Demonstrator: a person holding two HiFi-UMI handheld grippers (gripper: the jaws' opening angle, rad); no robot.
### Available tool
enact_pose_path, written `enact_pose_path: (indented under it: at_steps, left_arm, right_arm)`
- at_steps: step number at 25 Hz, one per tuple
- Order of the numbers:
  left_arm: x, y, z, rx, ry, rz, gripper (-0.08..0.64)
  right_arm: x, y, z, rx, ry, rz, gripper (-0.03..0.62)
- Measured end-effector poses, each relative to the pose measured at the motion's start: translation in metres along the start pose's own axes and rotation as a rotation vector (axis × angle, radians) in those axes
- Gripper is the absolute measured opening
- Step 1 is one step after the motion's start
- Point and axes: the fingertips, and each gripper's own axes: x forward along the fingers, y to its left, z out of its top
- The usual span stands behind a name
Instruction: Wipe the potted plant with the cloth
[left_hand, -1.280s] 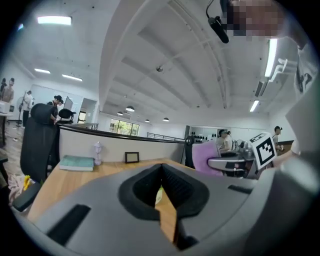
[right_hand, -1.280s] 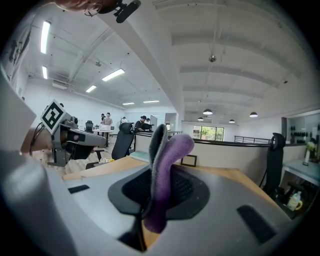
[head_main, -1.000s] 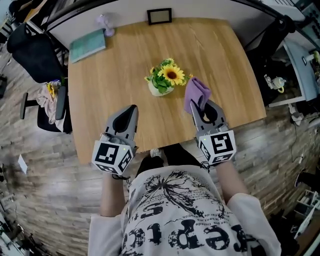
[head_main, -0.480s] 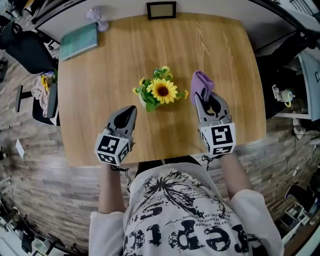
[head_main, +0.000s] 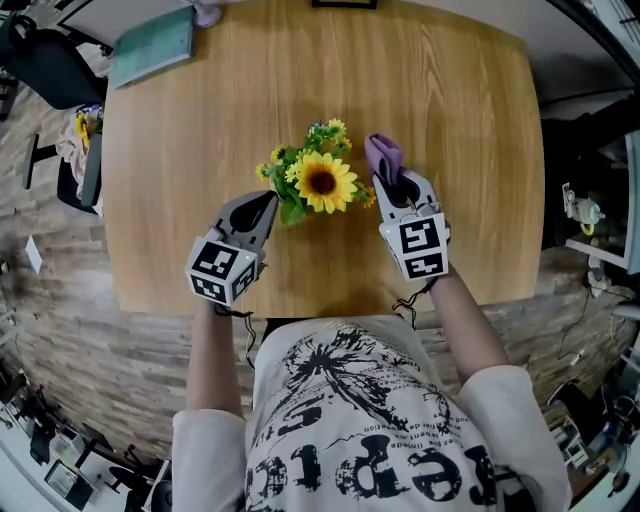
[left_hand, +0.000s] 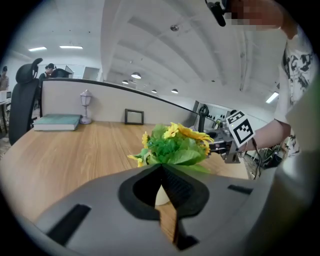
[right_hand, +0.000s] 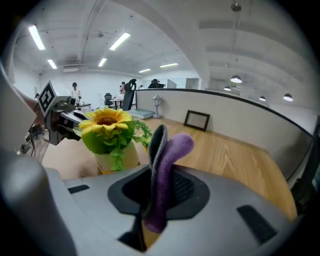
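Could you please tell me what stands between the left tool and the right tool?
The yellow sunflower plant in its pale pot stands between the left tool and the right tool, which holds a purple cloth; the head view shows this.

Wooden table (head_main: 180, 150), rounded corners, only four things on it

The potted plant (head_main: 318, 183), a sunflower with smaller yellow blooms in a cream pot, stands about mid-table, a bit closer to the near edge. A teal book (head_main: 152, 46) lies flat in the far-left corner with a small lamp (left_hand: 86, 106) just beside it at the far edge. A dark picture frame (left_hand: 134, 116) stands upright around the middle of that far edge. The rest is plain wood grain.
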Motion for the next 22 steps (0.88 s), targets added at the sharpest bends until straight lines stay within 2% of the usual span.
enact_pose_path:
  at_steps: [4, 7, 11, 14, 22]
  left_arm:
    - [0.008, 0.003, -0.011, 0.028, 0.044, -0.017, 0.003]
    - [0.007, 0.001, -0.012, 0.075, 0.065, -0.031, 0.003]
    - [0.006, 0.002, -0.009, 0.049, 0.056, -0.088, 0.003]
    - [0.006, 0.002, -0.008, 0.059, 0.047, -0.107, 0.003]
    - [0.007, -0.002, -0.009, 0.061, 0.049, -0.157, 0.003]
  right_arm:
    - [0.021, 0.016, -0.014, 0.056, 0.057, 0.068, 0.072]
    - [0.028, 0.033, -0.019, 0.064, 0.090, 0.132, 0.071]
    - [0.035, 0.048, -0.017, 0.057, 0.116, 0.178, 0.071]
    - [0.040, 0.057, -0.018, 0.040, 0.135, 0.202, 0.071]
    - [0.041, 0.072, -0.019, 0.069, 0.162, 0.168, 0.071]
